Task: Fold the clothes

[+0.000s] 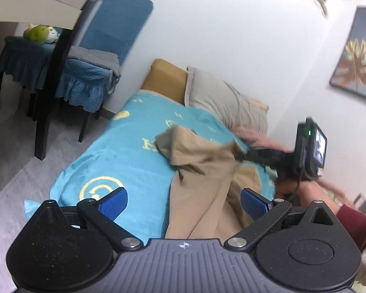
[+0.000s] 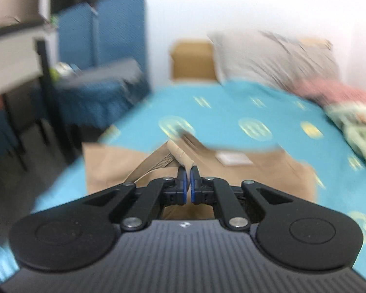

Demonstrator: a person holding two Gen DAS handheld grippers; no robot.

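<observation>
A tan garment [image 1: 202,171] lies on a turquoise bedspread [image 1: 124,156] with yellow emblems. My left gripper [image 1: 184,204] is open and empty, its blue pads [image 1: 114,204] spread above the garment's near part. My right gripper [image 1: 241,156] shows at the right of the left wrist view, shut on a raised fold of the garment. In the blurred right wrist view the right gripper [image 2: 188,178] pinches a tan edge [image 2: 180,155] of the garment [image 2: 256,171], which lies flat on the bedspread [image 2: 231,107].
A grey pillow [image 1: 227,97] and a tan headboard cushion [image 1: 166,80] lie at the bed's far end. Pink and patterned fabric [image 2: 349,107] lies at the right. Blue-covered chairs [image 1: 95,73] and a dark table leg [image 1: 51,85] stand left of the bed.
</observation>
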